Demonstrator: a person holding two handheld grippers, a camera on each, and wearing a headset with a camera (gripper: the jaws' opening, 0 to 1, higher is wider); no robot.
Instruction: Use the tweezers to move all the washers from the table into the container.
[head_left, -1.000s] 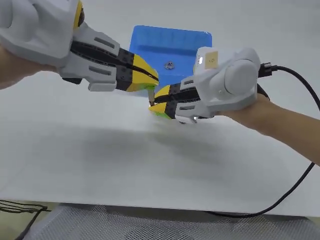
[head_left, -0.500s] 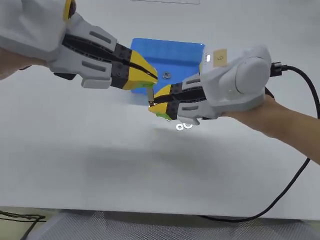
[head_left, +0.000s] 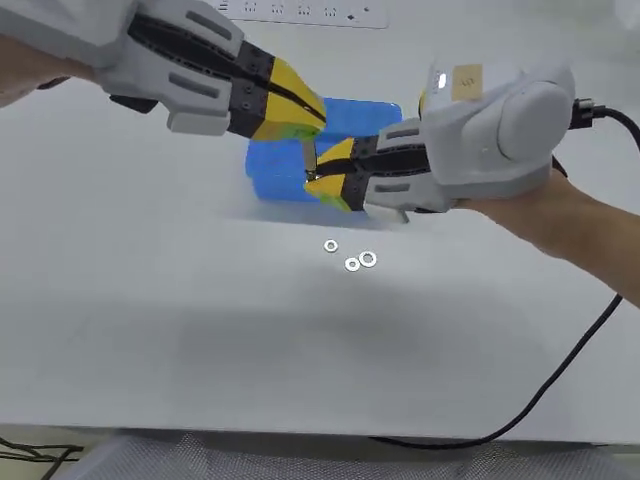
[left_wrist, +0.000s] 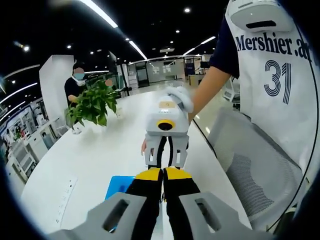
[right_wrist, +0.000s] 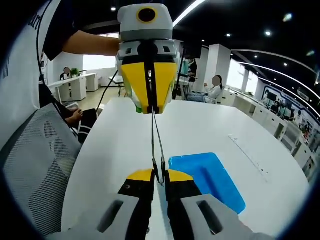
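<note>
the left gripper and the right gripper both clamp the tweezers, whose tines are pressed nearly together at the tips. three washers lie on the table, near the blue container. a jersey reads "mershier" and "31".

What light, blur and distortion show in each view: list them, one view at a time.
Head view: even bright light, the white table nearly washed out, a soft shadow spread across it, the washers small but distinct. Left gripper view: fisheye curve, ceiling light strips glaring on a dark ceiling. Right gripper view: same curve, the tweezers sharp, the blue container skewed.
</note>
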